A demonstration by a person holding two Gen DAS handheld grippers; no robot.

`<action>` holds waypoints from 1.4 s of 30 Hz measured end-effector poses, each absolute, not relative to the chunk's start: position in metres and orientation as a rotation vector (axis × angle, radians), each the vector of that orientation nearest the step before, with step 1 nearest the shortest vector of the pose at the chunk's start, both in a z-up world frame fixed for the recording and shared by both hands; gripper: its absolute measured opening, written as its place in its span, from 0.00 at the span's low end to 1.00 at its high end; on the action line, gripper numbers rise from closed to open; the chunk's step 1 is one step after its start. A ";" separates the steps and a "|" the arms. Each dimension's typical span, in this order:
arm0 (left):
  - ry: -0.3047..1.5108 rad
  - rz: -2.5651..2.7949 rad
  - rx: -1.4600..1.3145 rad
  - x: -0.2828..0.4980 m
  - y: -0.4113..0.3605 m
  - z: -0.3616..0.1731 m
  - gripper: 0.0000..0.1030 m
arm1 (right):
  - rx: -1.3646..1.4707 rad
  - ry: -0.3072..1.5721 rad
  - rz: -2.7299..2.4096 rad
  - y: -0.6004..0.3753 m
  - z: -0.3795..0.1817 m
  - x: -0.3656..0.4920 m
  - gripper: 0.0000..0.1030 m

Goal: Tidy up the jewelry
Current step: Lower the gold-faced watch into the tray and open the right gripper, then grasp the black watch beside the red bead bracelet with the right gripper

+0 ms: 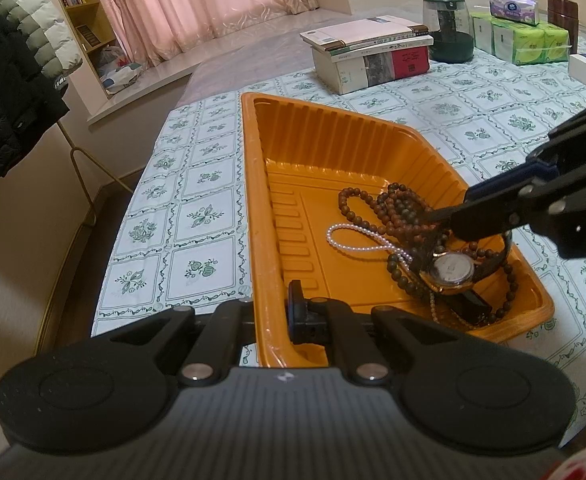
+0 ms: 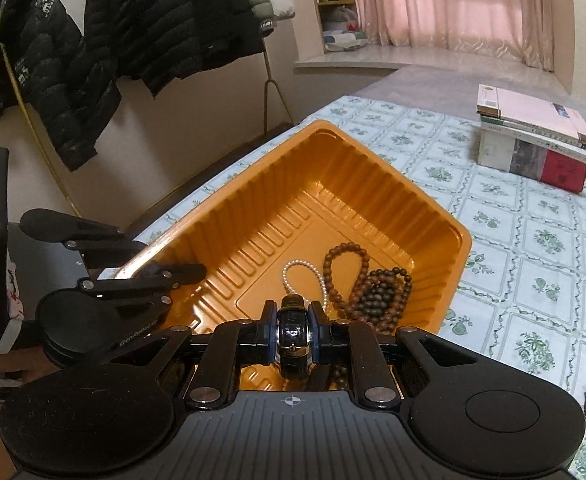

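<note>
An orange plastic tray [image 1: 293, 152] lies on the tablecloth. It holds brown bead bracelets [image 1: 397, 210], a white pearl strand [image 1: 357, 238] and a wristwatch [image 1: 451, 270] with a pale dial. My left gripper [image 1: 271, 316] is shut on the tray's near wall, one finger inside, one outside. My right gripper [image 2: 291, 328] is shut on the watch's black strap [image 2: 293, 334] just above the tray floor; in the left wrist view its fingertips [image 1: 439, 216] come in from the right over the beads. The tray [image 2: 445, 240], beads [image 2: 373, 292] and pearls [image 2: 305, 276] also show in the right wrist view.
A stack of books [image 1: 369, 52], a dark green kettle [image 1: 449, 28] and tissue packs [image 1: 521, 36] stand at the far side of the table. Dark jackets [image 2: 93, 52] hang on a gold rack beyond the table's left edge [image 1: 133, 200].
</note>
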State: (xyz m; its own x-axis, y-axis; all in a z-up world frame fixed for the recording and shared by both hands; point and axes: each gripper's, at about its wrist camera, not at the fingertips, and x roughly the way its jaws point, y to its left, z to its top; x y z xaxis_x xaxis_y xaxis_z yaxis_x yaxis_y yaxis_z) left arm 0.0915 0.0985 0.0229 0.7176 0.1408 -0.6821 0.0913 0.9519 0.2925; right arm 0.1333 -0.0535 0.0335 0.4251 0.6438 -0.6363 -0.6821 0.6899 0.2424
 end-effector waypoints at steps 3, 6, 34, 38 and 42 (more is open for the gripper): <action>0.773 0.028 0.319 0.091 0.098 0.023 0.04 | -0.050 0.780 0.831 -0.053 0.031 0.133 0.15; 0.774 0.028 0.318 0.091 0.098 0.023 0.04 | -0.046 0.788 0.832 -0.052 0.029 0.133 0.15; 0.772 0.024 0.322 0.093 0.097 0.025 0.04 | 0.097 0.831 0.406 -0.209 -0.017 0.128 0.51; 0.772 0.024 0.322 0.092 0.097 0.025 0.04 | 0.078 0.824 0.333 -0.238 -0.021 0.122 0.52; 0.770 0.021 0.326 0.092 0.096 0.026 0.04 | 0.062 0.814 0.278 -0.257 -0.024 0.121 0.56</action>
